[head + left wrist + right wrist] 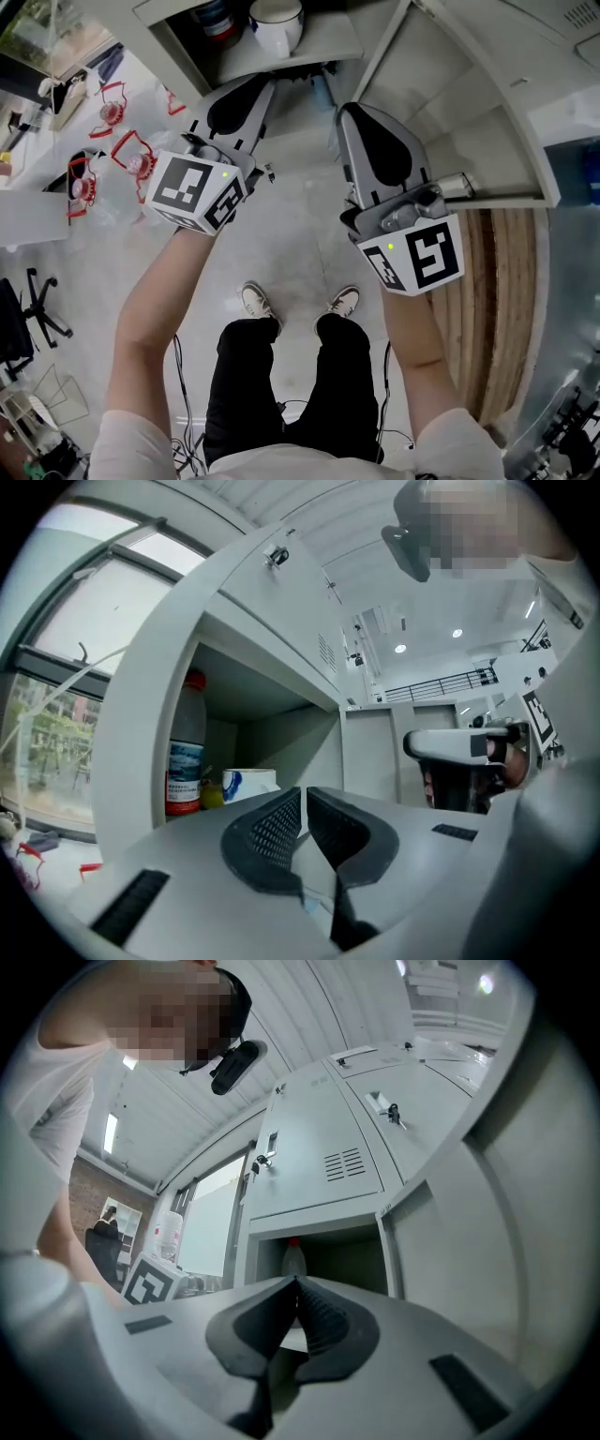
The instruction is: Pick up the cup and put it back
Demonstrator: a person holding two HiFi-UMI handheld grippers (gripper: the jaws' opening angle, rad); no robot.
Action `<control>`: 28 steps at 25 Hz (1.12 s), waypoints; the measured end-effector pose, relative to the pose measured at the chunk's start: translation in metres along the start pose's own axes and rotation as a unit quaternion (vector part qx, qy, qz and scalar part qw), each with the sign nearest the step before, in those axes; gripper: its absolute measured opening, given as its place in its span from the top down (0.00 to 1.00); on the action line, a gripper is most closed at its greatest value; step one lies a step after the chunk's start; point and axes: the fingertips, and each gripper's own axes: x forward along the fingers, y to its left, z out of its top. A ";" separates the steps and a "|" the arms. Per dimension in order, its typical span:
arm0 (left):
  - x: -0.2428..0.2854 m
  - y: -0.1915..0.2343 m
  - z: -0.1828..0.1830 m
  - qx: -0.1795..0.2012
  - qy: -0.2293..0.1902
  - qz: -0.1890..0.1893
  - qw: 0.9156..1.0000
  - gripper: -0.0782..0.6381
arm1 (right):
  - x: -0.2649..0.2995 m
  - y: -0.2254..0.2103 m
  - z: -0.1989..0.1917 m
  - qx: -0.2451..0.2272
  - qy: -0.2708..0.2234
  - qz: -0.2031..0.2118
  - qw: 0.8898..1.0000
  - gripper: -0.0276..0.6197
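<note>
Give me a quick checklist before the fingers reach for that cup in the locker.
1. Locker door open: ok.
2. Cup upright on the shelf, in view: ok.
3. Left gripper wide enough for the cup: not ok, fingers closed, nothing between them.
4. Right gripper empty: ok, closed on nothing.
5. Room for a finger between cup and bottle: cannot tell.

We are pointing our grey right gripper point(296, 1286), jaws closed and empty, at an open pale grey metal locker compartment point(352, 1260) housing a red-capped clear plastic bottle point(293, 1260).
</note>
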 end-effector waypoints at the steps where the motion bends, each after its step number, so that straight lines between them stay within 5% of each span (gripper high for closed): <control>1: -0.003 -0.002 0.004 -0.003 0.002 0.000 1.000 0.84 | -0.001 0.001 0.006 -0.001 0.002 0.000 1.000 0.93; 12: -0.045 -0.030 0.069 -0.007 0.026 -0.005 1.000 0.86 | -0.013 0.013 0.083 0.007 0.035 -0.013 0.999 0.93; 28: -0.082 -0.041 0.208 -0.008 -0.016 0.039 0.999 0.86 | -0.041 0.008 0.206 0.009 0.058 -0.049 0.997 0.93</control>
